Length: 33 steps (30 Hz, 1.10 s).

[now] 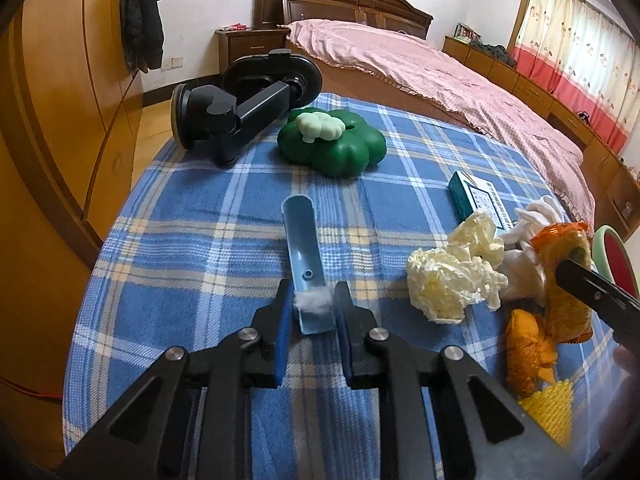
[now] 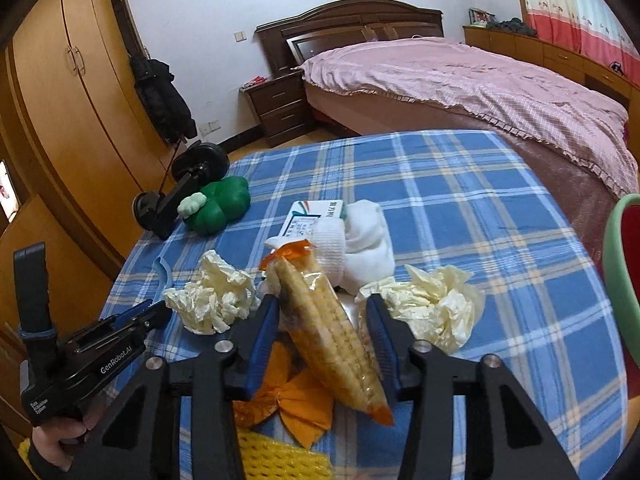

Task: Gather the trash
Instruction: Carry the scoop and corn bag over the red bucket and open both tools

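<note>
The left tongs are clamped on the near end of a single light-blue plastic strip with a tuft of white fluff caught between the pads; the strip runs away from them across the blue checked cloth on the tabletop. The right tongs stand apart on either side of one clear packet of corn on the cob. Their jaws have just been closing, but I can't tell whether the pads press on the packet yet.

Around the packet I count two crumpled cream paper wads: one to the left, one to the right. Just behind lie one white sock and one green-and-white carton, the sock partly on top of it. An orange wrapper sits under the near end of the packet, and a yellow foam net lies at the tabletop's near edge.

Farther off to the left are one green clover-shaped toy and one black suction-cup holder, which reaches the far left edge. The middle and far right of the cloth lie open. A green-rimmed red bin stands off the right edge, and the pink-covered bed lies beyond.
</note>
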### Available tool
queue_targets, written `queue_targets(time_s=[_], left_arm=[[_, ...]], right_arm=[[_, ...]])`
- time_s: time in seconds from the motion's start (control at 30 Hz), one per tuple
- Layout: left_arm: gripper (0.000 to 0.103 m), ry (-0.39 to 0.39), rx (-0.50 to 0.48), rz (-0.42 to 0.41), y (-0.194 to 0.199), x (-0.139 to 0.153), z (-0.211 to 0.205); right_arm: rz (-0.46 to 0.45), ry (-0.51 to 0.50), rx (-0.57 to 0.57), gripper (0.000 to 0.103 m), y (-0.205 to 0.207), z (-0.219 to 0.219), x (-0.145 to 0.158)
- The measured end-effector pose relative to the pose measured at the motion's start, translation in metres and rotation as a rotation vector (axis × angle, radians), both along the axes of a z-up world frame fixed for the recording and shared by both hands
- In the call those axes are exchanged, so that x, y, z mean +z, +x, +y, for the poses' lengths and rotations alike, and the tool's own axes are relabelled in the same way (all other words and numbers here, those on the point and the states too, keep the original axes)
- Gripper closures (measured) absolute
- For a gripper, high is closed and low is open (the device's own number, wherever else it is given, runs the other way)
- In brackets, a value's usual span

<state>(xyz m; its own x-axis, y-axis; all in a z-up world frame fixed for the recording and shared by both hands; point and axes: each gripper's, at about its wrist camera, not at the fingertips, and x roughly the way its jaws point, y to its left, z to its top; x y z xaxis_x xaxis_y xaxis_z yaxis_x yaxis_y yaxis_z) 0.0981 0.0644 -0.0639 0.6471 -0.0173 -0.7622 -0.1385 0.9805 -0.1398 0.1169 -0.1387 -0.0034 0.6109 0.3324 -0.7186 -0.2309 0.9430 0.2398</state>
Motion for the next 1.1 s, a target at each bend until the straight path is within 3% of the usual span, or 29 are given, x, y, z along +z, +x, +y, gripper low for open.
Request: queue_targets(time_s=[0.4, 0.77, 1.1], left_arm=[[0.083, -0.019, -0.015, -0.058, -0.016, 0.020, 0.001], [0.083, -0.033, -0.072, -0.151, -0.037, 0.062, -0.017], [0.083, -0.057, -0.197, -0.206, -0.048, 0.095, -0.055]], right_arm=[[-0.036, 0.051, -0.015, 0.076, -0.015, 0.000, 0.011], [-0.148, 0.117, -0.043, 0.077, -0.047, -0.015, 0.053], [-0.214, 0.185, -0.121, 0.077, -0.076, -0.052, 0.083]])
